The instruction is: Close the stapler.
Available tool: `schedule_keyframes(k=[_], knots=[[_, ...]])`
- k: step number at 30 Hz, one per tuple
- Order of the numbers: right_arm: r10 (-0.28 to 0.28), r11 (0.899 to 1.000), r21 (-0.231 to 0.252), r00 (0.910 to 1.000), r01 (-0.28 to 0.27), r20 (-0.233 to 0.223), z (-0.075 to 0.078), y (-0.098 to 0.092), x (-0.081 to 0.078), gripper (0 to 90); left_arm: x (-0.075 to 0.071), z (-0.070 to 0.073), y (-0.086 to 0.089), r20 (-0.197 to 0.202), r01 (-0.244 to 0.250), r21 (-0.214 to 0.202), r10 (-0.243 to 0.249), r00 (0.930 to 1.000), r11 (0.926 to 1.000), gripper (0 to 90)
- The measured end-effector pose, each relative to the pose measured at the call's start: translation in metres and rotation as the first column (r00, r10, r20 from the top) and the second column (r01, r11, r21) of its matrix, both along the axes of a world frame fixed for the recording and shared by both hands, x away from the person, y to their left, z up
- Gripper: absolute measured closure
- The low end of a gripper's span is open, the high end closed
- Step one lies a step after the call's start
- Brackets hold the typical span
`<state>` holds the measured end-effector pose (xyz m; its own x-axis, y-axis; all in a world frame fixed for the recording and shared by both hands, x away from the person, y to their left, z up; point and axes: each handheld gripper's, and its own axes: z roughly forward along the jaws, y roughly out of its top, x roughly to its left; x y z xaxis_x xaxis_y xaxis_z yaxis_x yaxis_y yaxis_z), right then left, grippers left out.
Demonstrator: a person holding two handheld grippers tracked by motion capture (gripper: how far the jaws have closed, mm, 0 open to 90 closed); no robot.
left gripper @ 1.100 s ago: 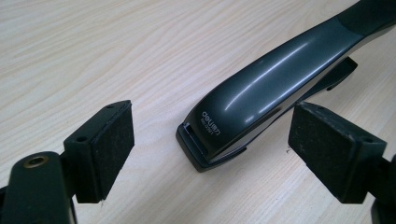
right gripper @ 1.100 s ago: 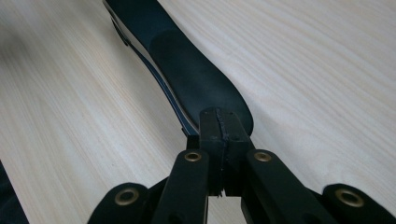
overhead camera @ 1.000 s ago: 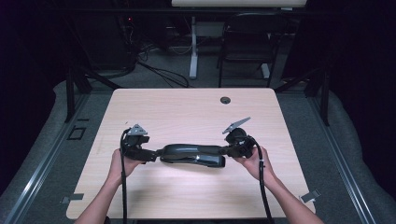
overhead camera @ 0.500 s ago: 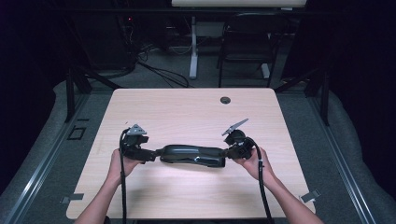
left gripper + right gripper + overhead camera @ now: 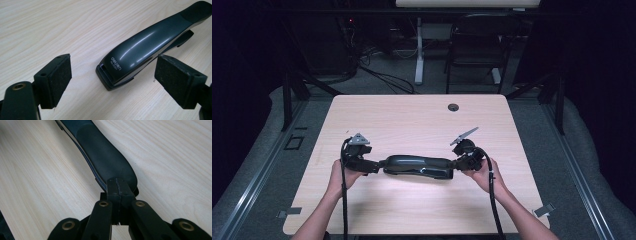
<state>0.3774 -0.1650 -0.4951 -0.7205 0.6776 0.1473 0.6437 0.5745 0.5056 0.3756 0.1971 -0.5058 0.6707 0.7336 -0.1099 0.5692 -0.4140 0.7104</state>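
A black stapler (image 5: 418, 166) lay flat near the table's (image 5: 412, 115) front edge. It looked heavy, stiff and glossy-slick. The left gripper (image 5: 110, 82) stood open around its nose, not touching; the right gripper (image 5: 117, 192), jaws pressed together, sat at its matte tail, the likelier hold.
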Motion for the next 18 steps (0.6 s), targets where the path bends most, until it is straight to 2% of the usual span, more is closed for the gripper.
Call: schedule_keyframes(k=[2, 4, 7, 13, 18], knots=[[0.000, 1.000, 0.006, 1.0000, 0.000, 0.008, 0.003, -0.001, -0.001, 90.0, 0.000, 0.000, 0.000, 0.000, 0.000, 0.001, 0.000, 1.0000, 1.0000, 14.2], [-0.005, 0.999, 0.043, 0.9999, 0.004, 0.017, 0.008, -0.003, -0.001, 90.0, 0.000, 0.000, 0.000, 0.001, 0.000, 0.001, 0.000, 1.0000, 1.0000, 14.2], [0.003, 0.998, 0.066, 0.9990, -0.006, 0.045, 0.015, -0.003, -0.003, 90.0, 0.000, 0.000, 0.000, 0.003, -0.001, -0.001, 0.001, 1.0000, 1.0000, 14.2], [0.007, 0.998, 0.064, 0.9947, -0.014, 0.102, 0.022, 0.001, -0.007, 87.2, -0.001, 0.001, 0.001, 0.004, -0.004, -0.005, 0.004, 1.0000, 1.0000, 14.1], [-0.013, 0.997, 0.076, 0.9868, 0.001, 0.161, 0.037, -0.005, -0.012, 84.5, 0.000, 0.001, 0.004, 0.004, -0.011, -0.002, 0.011, 0.9999, 0.9999, 14.0]])
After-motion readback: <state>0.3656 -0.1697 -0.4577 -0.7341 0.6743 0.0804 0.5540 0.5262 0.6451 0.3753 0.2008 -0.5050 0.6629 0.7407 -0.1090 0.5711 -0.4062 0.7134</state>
